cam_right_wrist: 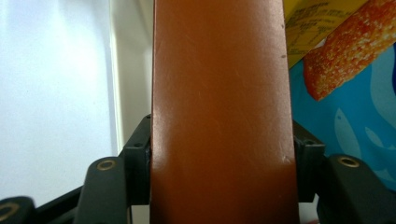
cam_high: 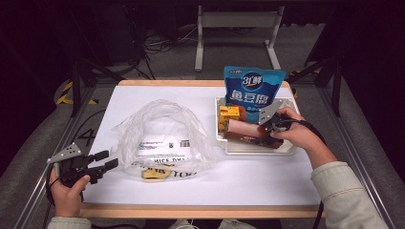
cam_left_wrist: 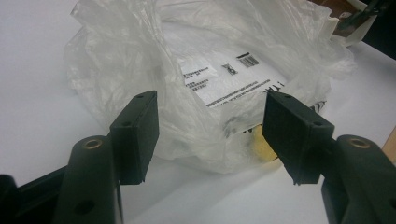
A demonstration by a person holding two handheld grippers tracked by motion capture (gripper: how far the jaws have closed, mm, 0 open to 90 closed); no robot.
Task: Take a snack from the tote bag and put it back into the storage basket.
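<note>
The right claw (cam_high: 273, 130) is clenching the smooth, firm, likely slippery sausage (cam_right_wrist: 223, 112) mid-length; the left claw (cam_high: 106, 160) is hanging released.

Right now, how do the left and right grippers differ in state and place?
The left gripper has open jaws with nothing between them, near the plastic bag; the right gripper is clamped on the brown sausage. The left sits over the table, the right over the white tray. Both are hand-held.
</note>
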